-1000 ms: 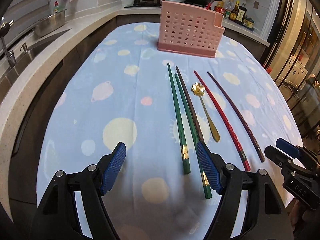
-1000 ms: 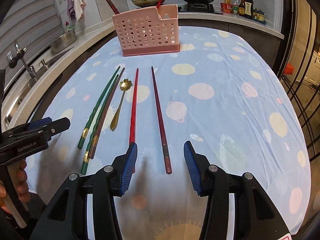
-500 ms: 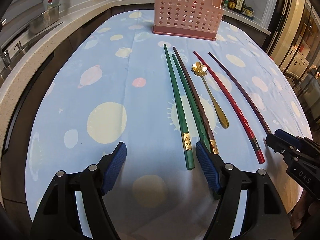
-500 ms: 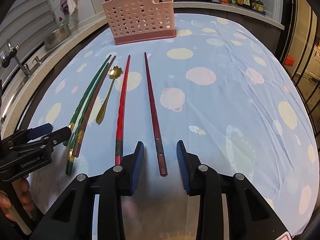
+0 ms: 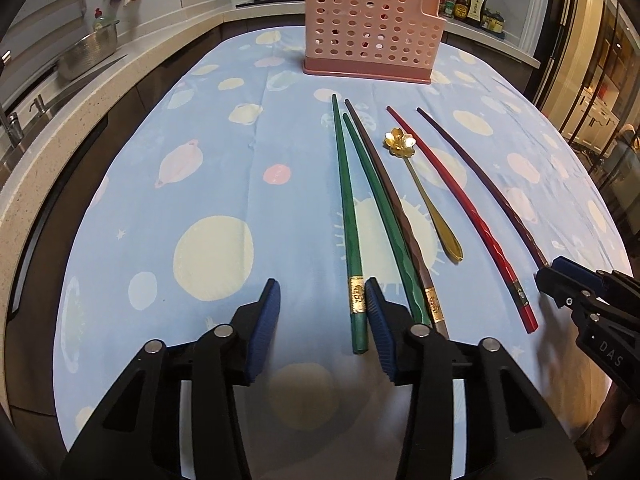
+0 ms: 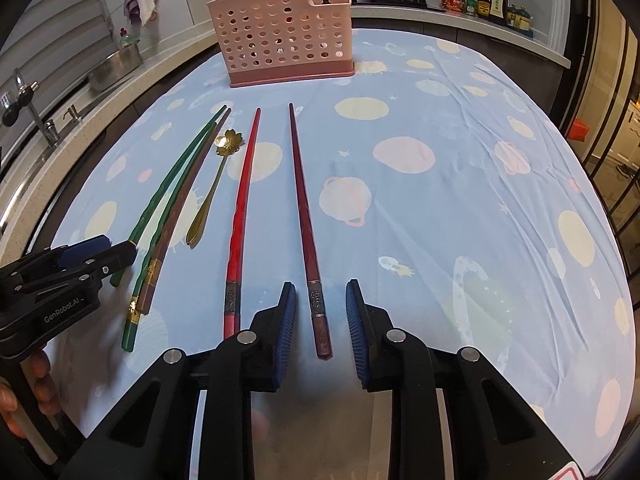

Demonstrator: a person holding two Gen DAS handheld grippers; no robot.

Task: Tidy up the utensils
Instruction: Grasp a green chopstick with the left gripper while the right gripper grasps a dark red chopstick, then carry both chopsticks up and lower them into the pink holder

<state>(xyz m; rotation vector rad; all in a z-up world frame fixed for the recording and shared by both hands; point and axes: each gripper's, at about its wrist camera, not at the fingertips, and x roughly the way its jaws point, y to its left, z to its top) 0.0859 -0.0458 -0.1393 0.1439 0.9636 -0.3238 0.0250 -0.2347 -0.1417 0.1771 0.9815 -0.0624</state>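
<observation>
A pink perforated utensil holder (image 5: 370, 30) (image 6: 282, 36) stands at the far end of the table. Two green chopsticks (image 5: 347, 208) (image 6: 160, 196), a brown chopstick (image 5: 394, 208), a gold flower-headed spoon (image 5: 424, 196) (image 6: 212, 188), a red chopstick (image 5: 460, 208) (image 6: 240, 208) and a dark maroon chopstick (image 5: 480, 172) (image 6: 304, 216) lie side by side on the cloth. My left gripper (image 5: 322, 320) is open, its right finger beside the leftmost green chopstick's end. My right gripper (image 6: 320, 320) is open, its fingers either side of the maroon chopstick's near end.
A blue planet-print cloth (image 5: 200, 184) covers the table. A counter with a sink and a steel bowl (image 5: 86, 54) runs along the left. Pans and sauce bottles (image 6: 484, 0) stand on the counter behind the holder.
Both grippers moved forward and lower toward the chopstick ends. My left gripper narrowed. My right gripper now has the maroon chopstick's end between its fingers.
</observation>
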